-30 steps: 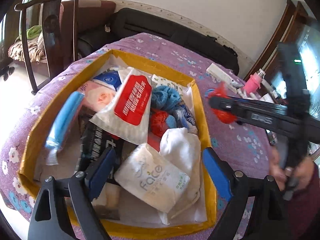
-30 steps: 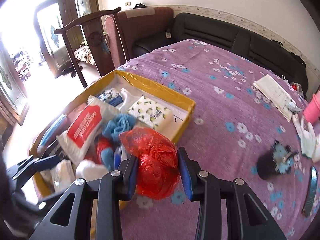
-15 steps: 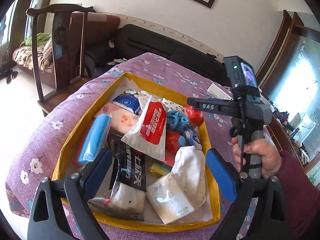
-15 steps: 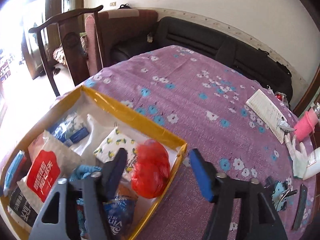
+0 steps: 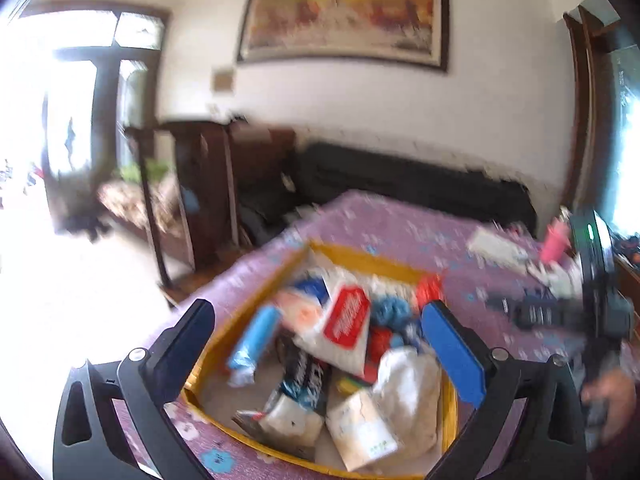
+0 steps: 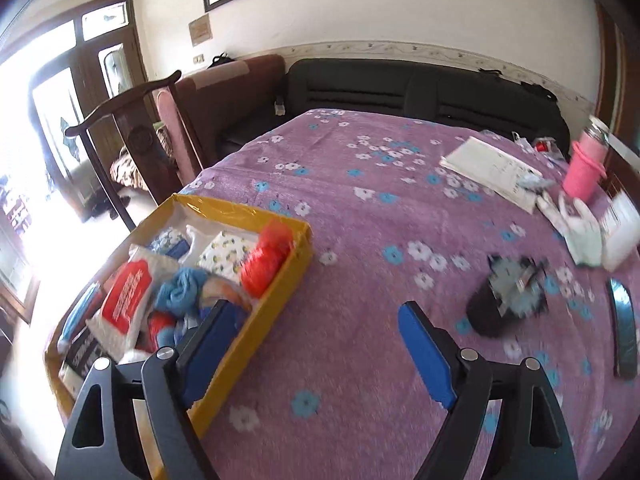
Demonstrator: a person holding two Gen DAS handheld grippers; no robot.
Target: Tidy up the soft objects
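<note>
A yellow box [image 6: 276,312] on the purple flowered tablecloth [image 6: 360,216] holds several soft packs. Among them are a white pack with a red label [image 5: 344,320], a blue roll [image 5: 256,332] and a blue knitted piece [image 6: 180,288]. The red plastic bag [image 6: 268,256] lies loose in the box's far right corner. My right gripper [image 6: 320,336] hovers over the box's right rim and the cloth; its jaws are opening with nothing between them. Above the box's near end my left gripper [image 5: 320,332] is also opening wide and holds nothing. The left wrist view is blurred.
On the cloth to the right lie a black object with a blue top [image 6: 504,300], a white glove [image 6: 580,232], a pink bottle [image 6: 586,164], a paper sheet [image 6: 492,168] and a dark flat device [image 6: 624,328]. A wooden chair [image 6: 120,120] and a black sofa [image 6: 400,88] stand beyond the table.
The right gripper opened, and the red bag dropped into the box's far right corner. It then drew back to the right. The left gripper rose, tilted upward and opened wider.
</note>
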